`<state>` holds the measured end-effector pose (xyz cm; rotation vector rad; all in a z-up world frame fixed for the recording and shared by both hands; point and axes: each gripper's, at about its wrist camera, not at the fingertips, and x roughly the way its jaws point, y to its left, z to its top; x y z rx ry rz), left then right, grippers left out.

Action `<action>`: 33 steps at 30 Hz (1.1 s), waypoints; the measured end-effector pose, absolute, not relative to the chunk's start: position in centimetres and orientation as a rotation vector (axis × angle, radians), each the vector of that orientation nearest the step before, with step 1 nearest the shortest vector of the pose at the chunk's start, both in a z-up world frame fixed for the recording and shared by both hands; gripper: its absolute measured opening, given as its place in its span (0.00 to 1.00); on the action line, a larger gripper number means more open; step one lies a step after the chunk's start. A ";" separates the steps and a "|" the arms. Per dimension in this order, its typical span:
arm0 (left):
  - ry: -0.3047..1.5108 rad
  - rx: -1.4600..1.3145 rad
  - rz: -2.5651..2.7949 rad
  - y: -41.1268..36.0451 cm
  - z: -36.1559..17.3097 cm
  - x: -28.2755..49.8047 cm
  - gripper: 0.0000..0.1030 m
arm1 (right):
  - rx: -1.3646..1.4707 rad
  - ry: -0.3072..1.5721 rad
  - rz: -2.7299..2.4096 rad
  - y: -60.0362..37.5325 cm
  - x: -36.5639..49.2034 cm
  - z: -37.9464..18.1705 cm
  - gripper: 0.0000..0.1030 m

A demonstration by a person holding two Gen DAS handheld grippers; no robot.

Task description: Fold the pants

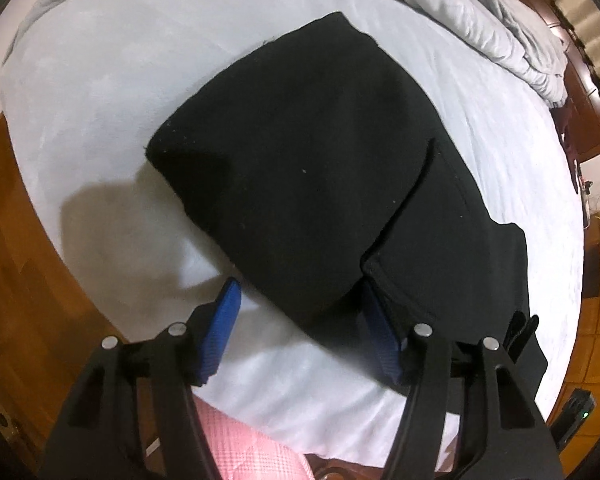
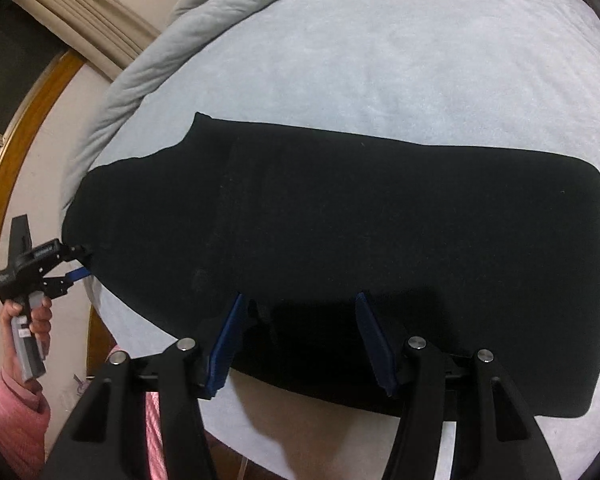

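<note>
Black pants [image 1: 308, 168] lie folded lengthwise on a pale sheet; they also fill the middle of the right wrist view [image 2: 340, 220]. My left gripper [image 1: 300, 304] is open with blue pads, right at the near end of the pants, one pad on the sheet and one against the cloth. It also shows in the right wrist view [image 2: 82, 266], at the pants' left end. My right gripper [image 2: 298, 312] is open, its blue pads over the pants' near edge, holding nothing.
A rumpled grey duvet [image 1: 440, 4] lies along the far side of the bed [image 2: 420, 60]. A wooden bed frame [image 1: 16, 248] borders the mattress. The person's pink sleeve [image 2: 16, 420] is at the lower left.
</note>
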<state>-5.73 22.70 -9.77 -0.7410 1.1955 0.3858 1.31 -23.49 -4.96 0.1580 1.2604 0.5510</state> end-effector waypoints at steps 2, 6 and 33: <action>1.193 -0.769 0.373 23.2 -9.6 -7.2 0.55 | 0.152 1.262 0.553 -23.5 1.2 -5.1 0.57; 1.165 -0.803 0.332 22.7 -8.9 -7.1 0.37 | 0.162 1.268 0.557 -23.8 1.2 -5.4 0.57; 0.907 -0.528 0.139 12.3 -1.0 -3.6 0.16 | 0.275 1.260 0.591 -25.1 1.8 -5.0 0.60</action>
